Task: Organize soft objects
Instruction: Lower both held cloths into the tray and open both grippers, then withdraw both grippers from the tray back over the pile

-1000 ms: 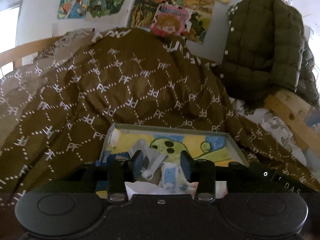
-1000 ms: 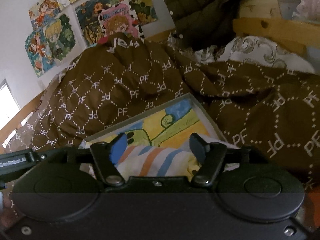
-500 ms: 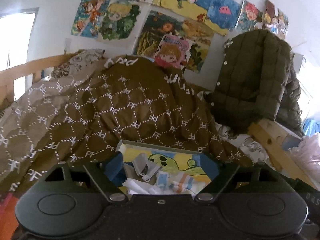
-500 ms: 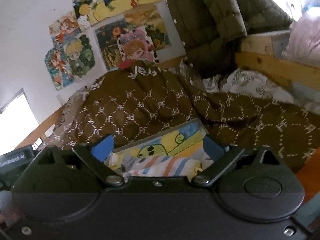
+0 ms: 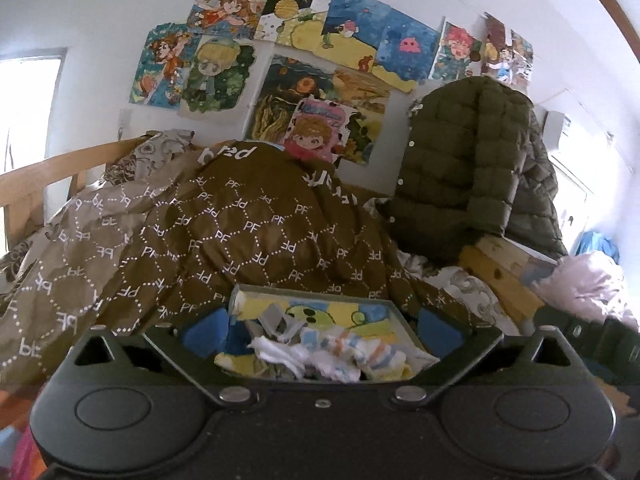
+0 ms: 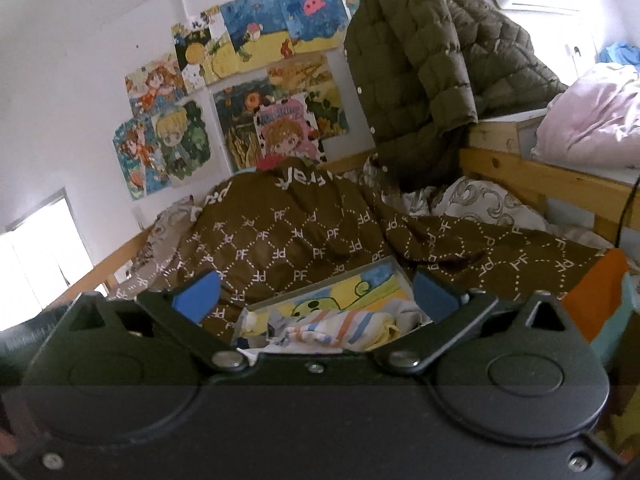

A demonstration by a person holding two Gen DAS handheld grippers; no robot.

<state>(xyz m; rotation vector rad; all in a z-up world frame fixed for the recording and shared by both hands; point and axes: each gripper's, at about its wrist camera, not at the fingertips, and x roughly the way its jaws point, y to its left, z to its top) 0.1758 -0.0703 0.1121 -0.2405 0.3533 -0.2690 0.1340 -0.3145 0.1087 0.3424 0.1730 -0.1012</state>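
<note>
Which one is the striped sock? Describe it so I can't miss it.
On the brown patterned blanket sits a shallow box with a yellow cartoon bottom. In its pile of small clothes, the striped sock alone carries orange and blue bands.

The duvet was soft matt cloth, printed with white dots. The jacket looked quilted and puffy. The bed frame was bare pale wood. Posters were paper. The socks in the tray looked knitted; gripper bodies were matt black plastic.

Both wrist cameras face the bed's tray closely.
</note>
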